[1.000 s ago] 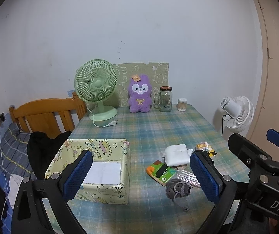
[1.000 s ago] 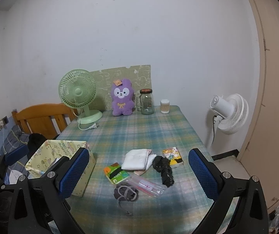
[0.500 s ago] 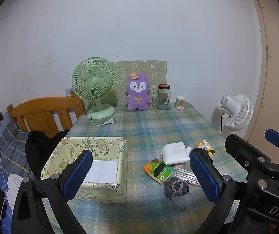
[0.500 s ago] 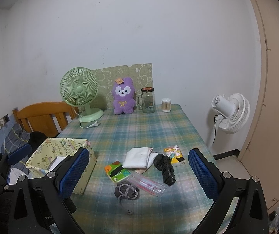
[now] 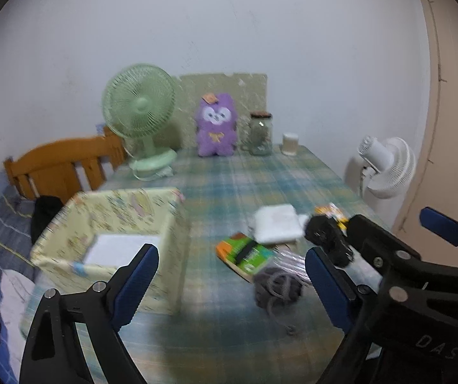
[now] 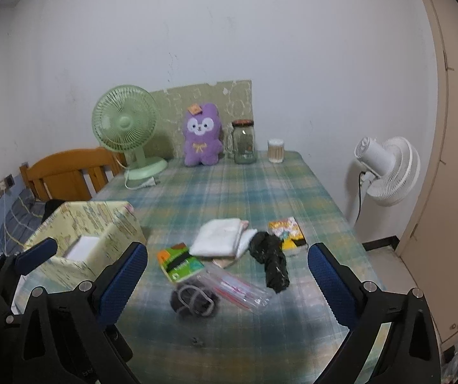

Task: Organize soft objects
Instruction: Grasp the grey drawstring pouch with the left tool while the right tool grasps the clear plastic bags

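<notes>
Plaid table (image 6: 229, 192), yellow box (image 6: 101, 220) at left. I see soft pile unsorted: white cloth (image 6: 217, 236), dark pouch (image 6: 193, 300), black bundle (image 6: 270, 262). Left gripper (image 5: 229, 284) just narrowing, nothing between; right gripper (image 6: 229, 288) wide, empty.

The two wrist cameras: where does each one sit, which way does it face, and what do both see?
Left wrist: sits on the left gripper, looks down across the table to the wall; shows its own blue fingers, with the right gripper at the right edge.
Right wrist: sits on the right gripper, faces the same way; shows its own fingers, with the left gripper at the left edge.
Shared: box, white cloth, purple plush, green fan.
</notes>
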`<act>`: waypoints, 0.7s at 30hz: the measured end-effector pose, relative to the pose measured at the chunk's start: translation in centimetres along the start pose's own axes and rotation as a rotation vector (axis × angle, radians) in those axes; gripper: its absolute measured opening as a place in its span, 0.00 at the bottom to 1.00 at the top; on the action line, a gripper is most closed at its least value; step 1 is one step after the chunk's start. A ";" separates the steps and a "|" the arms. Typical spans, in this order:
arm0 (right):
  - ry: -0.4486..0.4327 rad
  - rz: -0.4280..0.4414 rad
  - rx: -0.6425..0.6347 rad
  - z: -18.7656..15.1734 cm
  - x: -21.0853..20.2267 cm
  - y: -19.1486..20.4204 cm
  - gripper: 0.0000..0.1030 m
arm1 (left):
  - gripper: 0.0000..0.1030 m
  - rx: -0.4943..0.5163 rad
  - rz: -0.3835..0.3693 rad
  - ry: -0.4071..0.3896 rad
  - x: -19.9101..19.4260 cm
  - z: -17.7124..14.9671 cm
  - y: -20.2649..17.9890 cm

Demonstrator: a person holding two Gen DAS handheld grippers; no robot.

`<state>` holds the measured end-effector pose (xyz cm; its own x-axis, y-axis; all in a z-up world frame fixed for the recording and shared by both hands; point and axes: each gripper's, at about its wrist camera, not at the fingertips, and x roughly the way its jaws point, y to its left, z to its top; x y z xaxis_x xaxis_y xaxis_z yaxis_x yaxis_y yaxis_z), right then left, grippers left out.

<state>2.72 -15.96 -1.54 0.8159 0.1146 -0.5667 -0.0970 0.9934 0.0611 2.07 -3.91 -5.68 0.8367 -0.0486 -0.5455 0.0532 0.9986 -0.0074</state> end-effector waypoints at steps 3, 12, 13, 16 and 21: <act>0.014 -0.004 -0.002 -0.6 0.6 -0.7 0.98 | 0.91 -0.005 -0.031 0.025 0.9 -0.6 -0.7; 0.058 -0.012 0.009 -2.0 2.7 -1.7 0.93 | 0.91 0.019 -0.073 0.093 3.9 -1.8 -2.4; 0.067 -0.010 0.012 -2.3 3.1 -1.9 0.91 | 0.91 0.024 -0.070 0.099 4.2 -1.9 -2.6; 0.103 -0.011 0.022 -2.9 4.5 -2.2 0.89 | 0.89 0.043 -0.065 0.114 5.3 -2.4 -2.9; 0.156 -0.018 0.031 -3.9 6.6 -2.6 0.86 | 0.86 0.052 -0.078 0.168 7.6 -3.1 -3.2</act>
<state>6.17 -17.85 -8.64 0.7191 0.0966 -0.6882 -0.0633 0.9953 0.0735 6.55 -7.40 -12.42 0.7264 -0.1165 -0.6774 0.1457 0.9892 -0.0139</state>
